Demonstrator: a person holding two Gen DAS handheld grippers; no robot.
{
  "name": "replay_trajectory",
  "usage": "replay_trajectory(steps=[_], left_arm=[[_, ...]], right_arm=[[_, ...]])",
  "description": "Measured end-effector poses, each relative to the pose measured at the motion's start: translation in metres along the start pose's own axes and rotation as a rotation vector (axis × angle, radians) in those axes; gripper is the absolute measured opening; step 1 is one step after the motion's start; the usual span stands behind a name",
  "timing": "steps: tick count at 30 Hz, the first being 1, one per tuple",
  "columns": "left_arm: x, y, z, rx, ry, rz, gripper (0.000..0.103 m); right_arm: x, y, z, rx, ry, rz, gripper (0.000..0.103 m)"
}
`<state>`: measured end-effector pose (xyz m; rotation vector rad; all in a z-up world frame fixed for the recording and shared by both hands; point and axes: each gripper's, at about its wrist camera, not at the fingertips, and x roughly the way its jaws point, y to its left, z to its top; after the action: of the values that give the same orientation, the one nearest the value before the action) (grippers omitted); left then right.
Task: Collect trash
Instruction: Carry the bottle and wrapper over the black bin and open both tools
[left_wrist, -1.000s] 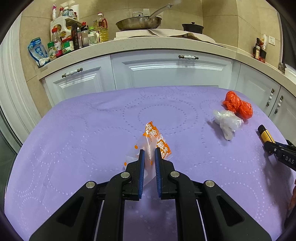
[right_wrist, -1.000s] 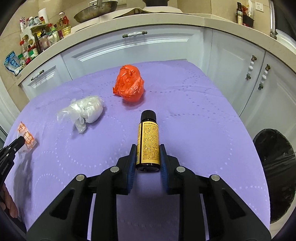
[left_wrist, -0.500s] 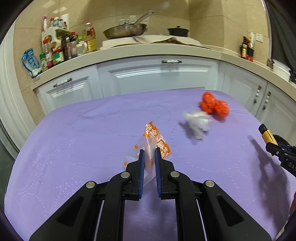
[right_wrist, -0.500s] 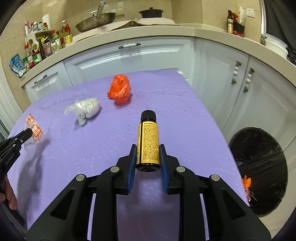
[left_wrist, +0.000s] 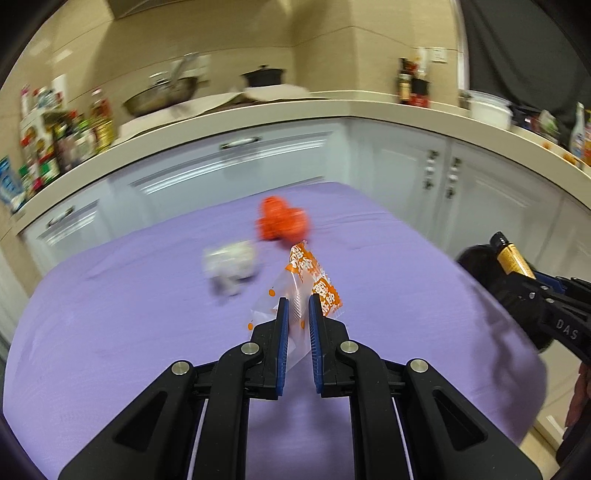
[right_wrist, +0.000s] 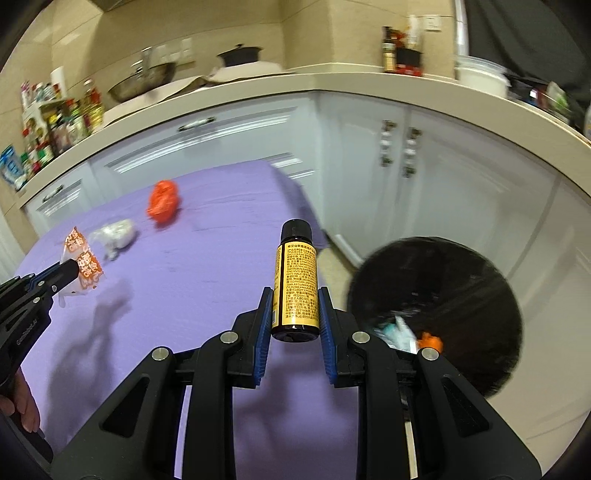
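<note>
Right gripper (right_wrist: 295, 314) clamped on small amber glass bottle with yellow label (right_wrist: 296, 288), rigid, smooth, fragile; best held mid-body. Left gripper (left_wrist: 295, 314) pinching crinkly orange-and-clear plastic wrapper (left_wrist: 306, 280), light, limp. Beyond, black-lined round trash bin (right_wrist: 461, 280) beside purple-clothed table (right_wrist: 184, 280).

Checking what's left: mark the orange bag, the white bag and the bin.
orange bag (right_wrist: 163, 202), right wrist view, its crumpled middle
white bag (right_wrist: 117, 233), right wrist view, its bulging body
bin (right_wrist: 458, 280), right wrist view, its black liner
</note>
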<state>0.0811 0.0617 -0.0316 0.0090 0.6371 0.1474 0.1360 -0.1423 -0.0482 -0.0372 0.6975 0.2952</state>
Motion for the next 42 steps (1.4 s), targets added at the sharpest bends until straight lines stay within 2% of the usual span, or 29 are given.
replay_trajectory(steps=[11,17,22,28,29,30,31,32,34,36,42], left_arm=[[0.007,-0.117,0.028,0.131,-0.049,-0.166,0.012],[0.026,-0.165,0.034,0.163,-0.028,-0.224,0.012],[0.040,-0.194,0.034,0.193,-0.017,-0.241,0.012],[0.060,-0.217,0.036,0.205,0.007,-0.254,0.013],[0.063,-0.220,0.036,0.204,0.015,-0.257,0.014],[0.068,-0.222,0.037,0.198,0.025,-0.258,0.021],[0.070,-0.224,0.036,0.196,0.031,-0.256,0.025],[0.072,-0.226,0.036,0.194,0.038,-0.257,0.028],[0.073,-0.227,0.037,0.193,0.045,-0.260,0.030],[0.073,-0.228,0.037,0.194,0.040,-0.261,0.037],[0.070,-0.227,0.037,0.195,0.033,-0.265,0.041]], right_arm=[[-0.009,-0.094,-0.012,0.105,-0.020,-0.116,0.023],[-0.005,-0.131,-0.019,0.141,-0.025,-0.156,0.023],[0.003,-0.152,-0.022,0.170,-0.021,-0.172,0.023],[0.014,-0.170,-0.023,0.200,-0.026,-0.186,0.024],[0.014,-0.172,-0.023,0.203,-0.029,-0.190,0.026],[0.016,-0.174,-0.023,0.208,-0.031,-0.195,0.030],[0.018,-0.176,-0.024,0.215,-0.030,-0.199,0.038],[0.019,-0.178,-0.024,0.221,-0.032,-0.202,0.039],[0.020,-0.181,-0.024,0.228,-0.031,-0.204,0.039],[0.020,-0.181,-0.024,0.231,-0.031,-0.208,0.039],[0.020,-0.180,-0.025,0.235,-0.030,-0.208,0.039]])
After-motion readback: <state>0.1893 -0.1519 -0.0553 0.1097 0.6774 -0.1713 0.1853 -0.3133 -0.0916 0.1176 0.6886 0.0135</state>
